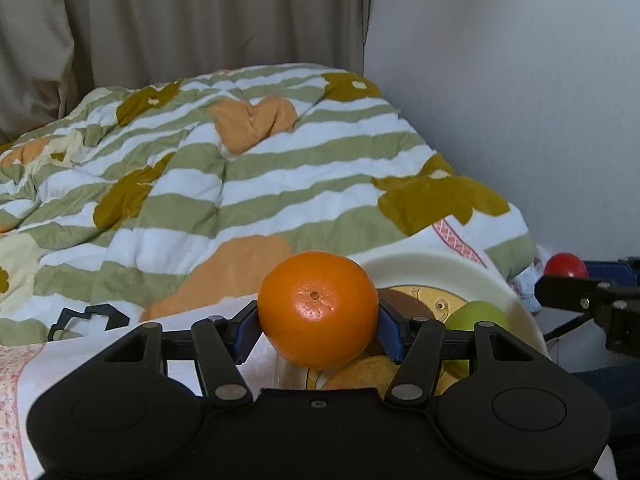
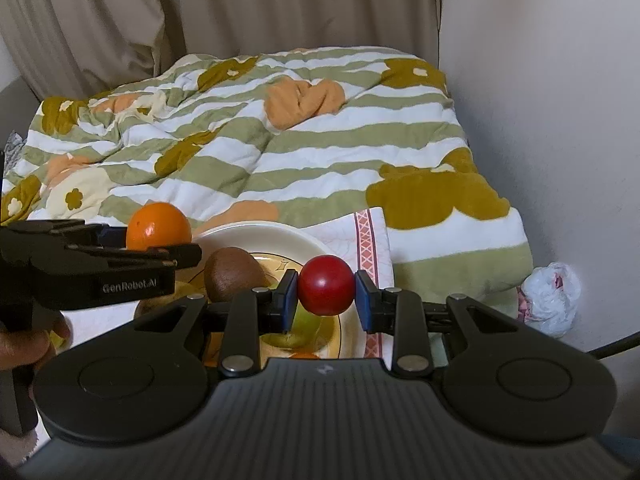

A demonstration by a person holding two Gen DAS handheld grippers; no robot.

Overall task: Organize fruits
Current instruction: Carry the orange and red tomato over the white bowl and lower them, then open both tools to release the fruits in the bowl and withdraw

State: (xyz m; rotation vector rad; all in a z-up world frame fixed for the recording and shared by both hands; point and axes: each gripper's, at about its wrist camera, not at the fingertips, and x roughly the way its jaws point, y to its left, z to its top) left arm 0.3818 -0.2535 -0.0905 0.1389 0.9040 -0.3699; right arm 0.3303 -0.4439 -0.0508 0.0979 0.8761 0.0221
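I have the orange (image 1: 318, 308) clamped between my left gripper (image 1: 319, 330)'s jaws and the red fruit (image 2: 326, 285) pinched tight in my right gripper (image 2: 325, 294)'s, both hanging over the plate (image 2: 280, 236). Just below and beyond the jaws lie a kiwi (image 2: 232, 274), a green fruit (image 1: 476, 316) and a yellowish one. I judge it best to lower each into a bare spot before opening, since round fruit would roll onto the bed quilt (image 2: 280, 152) beyond the plate.
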